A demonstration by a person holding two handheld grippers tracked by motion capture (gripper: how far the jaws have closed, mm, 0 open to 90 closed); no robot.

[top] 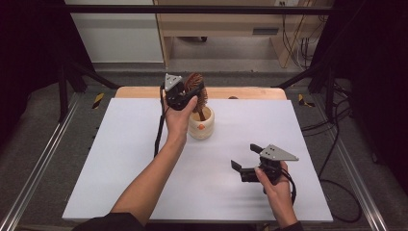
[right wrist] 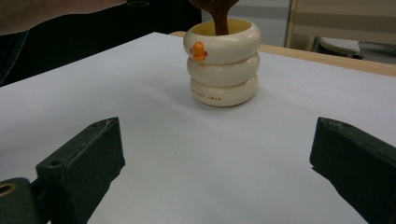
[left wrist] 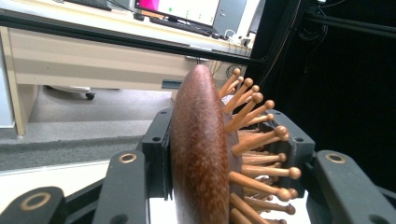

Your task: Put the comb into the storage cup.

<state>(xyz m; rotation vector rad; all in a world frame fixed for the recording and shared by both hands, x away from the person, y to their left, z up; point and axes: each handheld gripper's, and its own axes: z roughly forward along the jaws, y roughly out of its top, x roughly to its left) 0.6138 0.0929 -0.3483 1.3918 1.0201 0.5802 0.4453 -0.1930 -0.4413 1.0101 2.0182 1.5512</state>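
The left gripper (top: 185,94) has its jaws clamped on the head of the wooden hairbrush (top: 196,89), whose handle stands in the cream cup (top: 201,124) on the counter (top: 120,159). The right gripper (top: 243,161) rests nearby, jaws wide apart, holding nothing.

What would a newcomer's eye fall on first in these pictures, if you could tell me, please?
Most striking is the reddish-brown wooden hairbrush with ball-tipped wooden pins, clamped by its head in the left gripper at the far middle of the table. Its handle dips into the cream ringed cup with an orange duck mark standing on the white table sheet. Nearer, the right gripper hovers with its jaws apart, holding nothing.
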